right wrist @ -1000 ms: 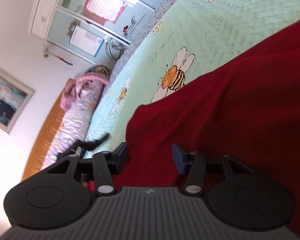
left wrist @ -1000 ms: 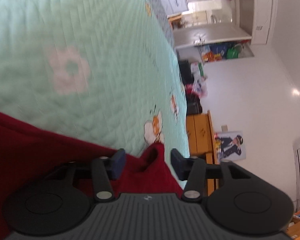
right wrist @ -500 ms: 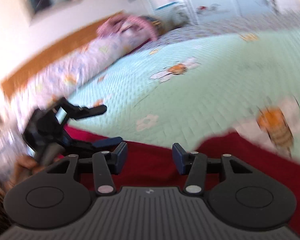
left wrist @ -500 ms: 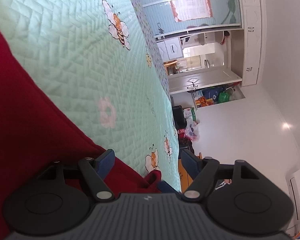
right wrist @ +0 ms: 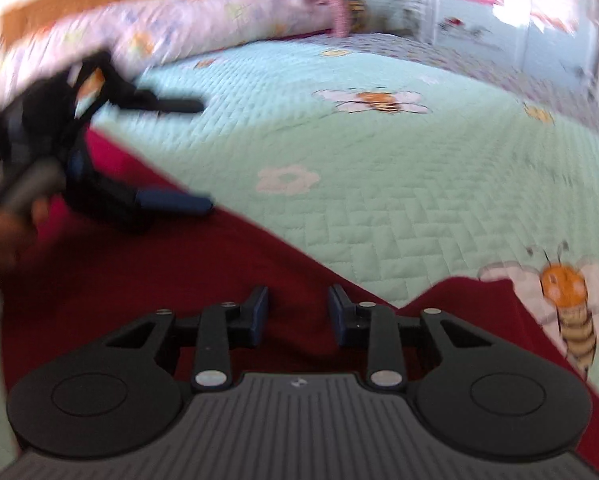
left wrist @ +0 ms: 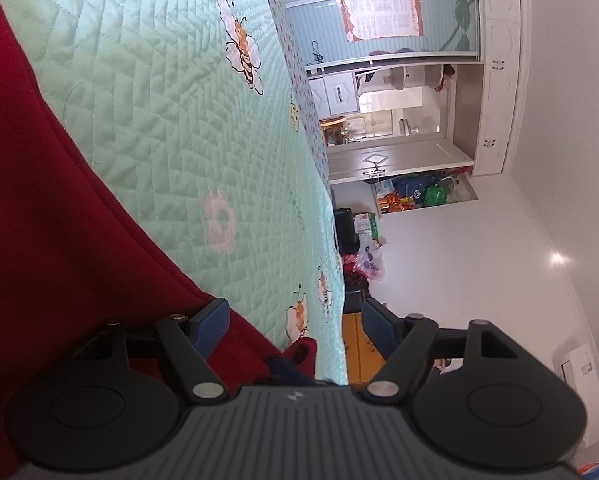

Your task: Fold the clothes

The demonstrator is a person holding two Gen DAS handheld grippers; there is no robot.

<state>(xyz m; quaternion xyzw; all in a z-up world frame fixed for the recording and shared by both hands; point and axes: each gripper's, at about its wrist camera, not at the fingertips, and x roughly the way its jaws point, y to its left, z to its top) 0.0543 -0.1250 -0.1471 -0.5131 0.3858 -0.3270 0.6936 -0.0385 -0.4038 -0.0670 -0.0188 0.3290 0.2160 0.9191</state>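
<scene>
Red garment (right wrist: 147, 280) lies spread flat on the mint quilted bedspread (right wrist: 399, 184), its straight edge running diagonally across the right wrist view; a second lobe of the cloth, possibly a sleeve or corner, shows at lower right (right wrist: 471, 296). Fabric reads as soft, limp and light, matte knit, little slip against the quilt; it should drape and sag when lifted from one point, so two-point holds along an edge look best. Left gripper (left wrist: 295, 324): jaws spread wide, nothing pinched; the red edge passes under its left finger (left wrist: 209, 322) and a small raised fold of cloth (left wrist: 303, 350) sits low between the jaws. Right gripper (right wrist: 298, 310): jaws closing, hovering over the red cloth near its edge; pads not seen pressing on fabric, though the view is blurred. Suggested hold, as a judgement: pinch the hem close to the corners, one gripper each, taking all layers in the pinch so the cloth does not slide out.
</scene>
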